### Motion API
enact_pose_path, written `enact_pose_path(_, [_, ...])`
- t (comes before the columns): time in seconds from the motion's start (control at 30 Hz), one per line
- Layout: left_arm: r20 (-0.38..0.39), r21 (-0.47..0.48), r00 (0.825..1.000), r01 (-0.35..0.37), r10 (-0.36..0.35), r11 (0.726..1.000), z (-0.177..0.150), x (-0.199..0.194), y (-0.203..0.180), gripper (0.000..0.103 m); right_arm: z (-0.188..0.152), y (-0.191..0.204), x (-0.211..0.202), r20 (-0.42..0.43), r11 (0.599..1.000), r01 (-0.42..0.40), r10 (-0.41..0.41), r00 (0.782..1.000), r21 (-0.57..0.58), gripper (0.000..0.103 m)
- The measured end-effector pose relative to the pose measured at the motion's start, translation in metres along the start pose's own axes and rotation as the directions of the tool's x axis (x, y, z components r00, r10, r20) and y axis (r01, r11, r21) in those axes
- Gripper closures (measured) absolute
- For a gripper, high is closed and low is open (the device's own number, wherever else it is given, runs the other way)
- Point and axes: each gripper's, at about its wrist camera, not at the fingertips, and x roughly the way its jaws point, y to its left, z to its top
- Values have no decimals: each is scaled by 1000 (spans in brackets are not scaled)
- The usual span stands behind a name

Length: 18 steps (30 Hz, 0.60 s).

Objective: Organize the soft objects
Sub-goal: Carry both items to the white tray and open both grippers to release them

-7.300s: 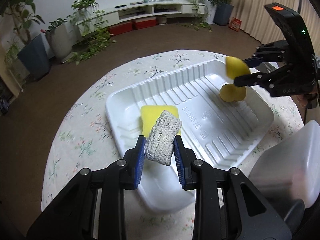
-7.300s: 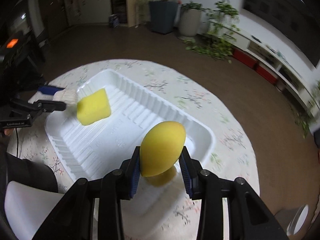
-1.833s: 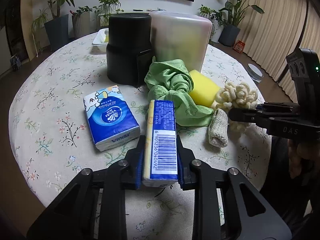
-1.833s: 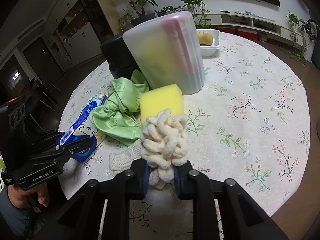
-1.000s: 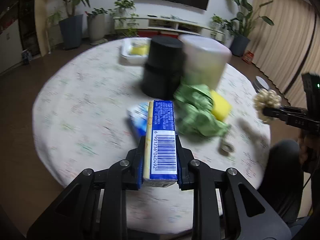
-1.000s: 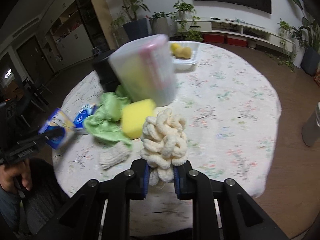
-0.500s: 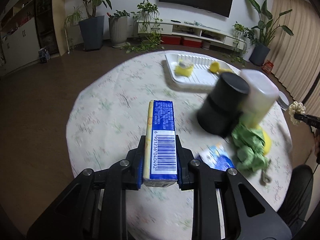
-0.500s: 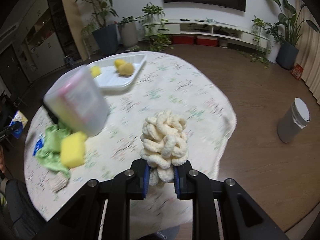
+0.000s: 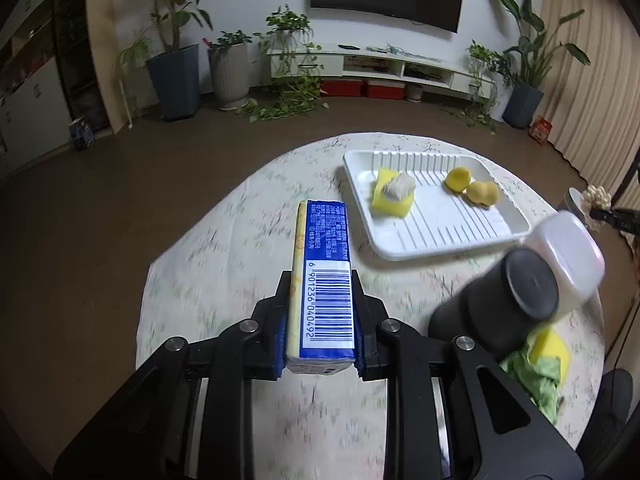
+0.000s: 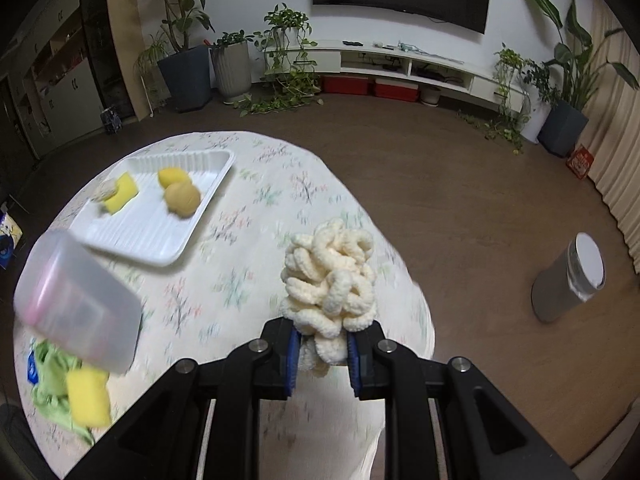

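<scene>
My left gripper [image 9: 320, 316] is shut on a blue tissue pack [image 9: 324, 276] and holds it above the flowered table, short of the white tray [image 9: 404, 254]. The tray holds a yellow sponge [image 9: 390, 204] with a knitted white pad [image 9: 398, 189] on it and two yellow foam pieces [image 9: 472, 186]. My right gripper [image 10: 322, 354] is shut on a cream loopy scrubber [image 10: 330, 276] above the table's right edge. The tray also shows far left in the right wrist view [image 10: 148, 224].
A black canister [image 9: 500, 308] and a translucent plastic container [image 9: 568, 248] stand right of the left gripper. A green cloth [image 10: 50, 376], a yellow sponge [image 10: 88, 396] and a second tissue pack [image 10: 32, 366] lie near the container. A grey bin [image 10: 568, 284] stands on the floor.
Both grippers have swung with their loads from the pile of items toward the white tray. The tray now sits closer and more central in both views.
</scene>
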Motion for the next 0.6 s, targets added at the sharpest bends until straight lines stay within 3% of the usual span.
enact_pose_path(0.37, [-24, 124, 997, 74, -71, 989, 59, 64, -27, 81, 75, 39, 64, -28, 993, -23, 20, 999, -115, 82])
enact_pose_path(0.6, [-64, 242, 983, 182, -171, 953, 81, 102, -48, 81, 120, 73, 92, -25, 971, -106, 103, 994, -213, 82])
